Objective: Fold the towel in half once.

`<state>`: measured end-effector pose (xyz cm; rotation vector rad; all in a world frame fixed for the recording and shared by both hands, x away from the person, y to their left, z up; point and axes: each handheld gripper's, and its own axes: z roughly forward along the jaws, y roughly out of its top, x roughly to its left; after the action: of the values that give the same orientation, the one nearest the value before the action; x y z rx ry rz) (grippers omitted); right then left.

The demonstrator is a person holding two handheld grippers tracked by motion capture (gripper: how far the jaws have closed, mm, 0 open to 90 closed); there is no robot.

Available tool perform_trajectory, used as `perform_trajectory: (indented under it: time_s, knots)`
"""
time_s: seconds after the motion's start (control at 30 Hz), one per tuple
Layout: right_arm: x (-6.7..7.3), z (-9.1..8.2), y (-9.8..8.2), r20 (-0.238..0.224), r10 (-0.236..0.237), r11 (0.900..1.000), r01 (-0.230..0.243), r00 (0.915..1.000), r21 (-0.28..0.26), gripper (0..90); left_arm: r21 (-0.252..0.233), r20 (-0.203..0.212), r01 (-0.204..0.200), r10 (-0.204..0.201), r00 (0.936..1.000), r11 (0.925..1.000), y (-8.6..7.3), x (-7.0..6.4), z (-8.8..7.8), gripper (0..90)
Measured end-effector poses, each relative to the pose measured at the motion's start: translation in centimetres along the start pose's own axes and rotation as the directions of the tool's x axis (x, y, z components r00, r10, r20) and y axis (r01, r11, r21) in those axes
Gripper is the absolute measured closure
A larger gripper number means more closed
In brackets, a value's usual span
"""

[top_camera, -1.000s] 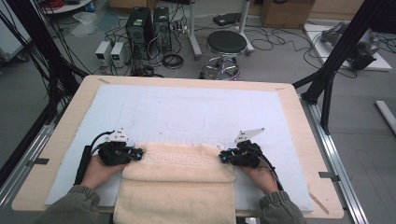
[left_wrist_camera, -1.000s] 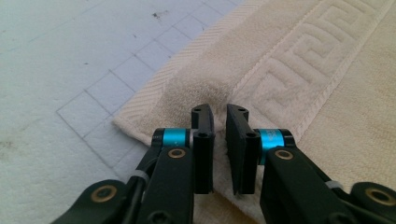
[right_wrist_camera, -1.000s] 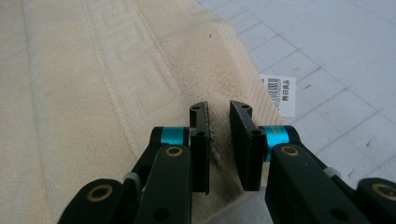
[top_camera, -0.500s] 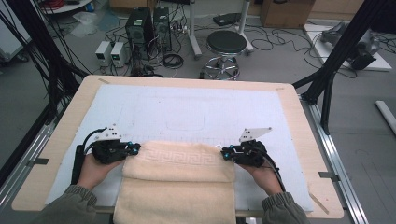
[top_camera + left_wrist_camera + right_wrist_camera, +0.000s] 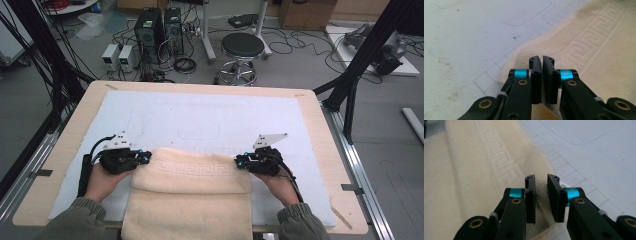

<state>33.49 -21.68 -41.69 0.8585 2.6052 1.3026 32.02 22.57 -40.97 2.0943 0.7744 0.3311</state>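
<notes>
Jaws of the left hand-held gripper [image 5: 542,62] sit almost together, pinching the left end of the towel's [image 5: 192,172] folded edge; a thin slit remains between the pads. Right hand-held gripper [image 5: 541,181] is clamped on the right end of that fold, jaws slightly wider, with towel pile bunched between them. Cream towel lies on the white mat [image 5: 210,117] at the near side of the bench [image 5: 320,125], its near end hanging over the edge; it carries an embossed Greek-key band. No readable writing or brand.
</notes>
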Motion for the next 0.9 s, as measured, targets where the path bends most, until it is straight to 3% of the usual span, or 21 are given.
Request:
perform_trajectory:
  time_s: [0.13, 0.3, 0.6, 0.9]
  knots:
    - [-1.1, 0.7, -0.3, 0.004, 0.043, 0.999, -0.043, 0.9991, -0.020, 79.8, 0.007, -0.010, 0.007, -0.007, 0.9999, 0.9999, -0.1, 0.3, 0.2, 85.4]
    - [-0.9, 0.3, -0.1, 0.008, 0.040, 0.998, -0.039, 0.9992, -0.044, 83.1, -0.035, -0.008, 0.016, -0.016, 0.9998, 0.9993, -0.1, 0.3, -0.8, 85.4]
    - [1.6, -3.0, 1.0, 0.014, -0.044, 0.990, 0.046, 0.9989, -0.131, 85.4, -0.128, -0.008, -0.005, 0.004, 1.0000, 0.9918, 0.1, -1.0, -3.5, 85.4]
    - [3.9, -3.9, 0.5, -0.027, -0.108, 0.990, 0.105, 0.9938, -0.097, 85.5, -0.099, 0.022, -0.063, 0.066, 0.9976, 0.9931, -1.4, -3.3, -5.3, 85.4]
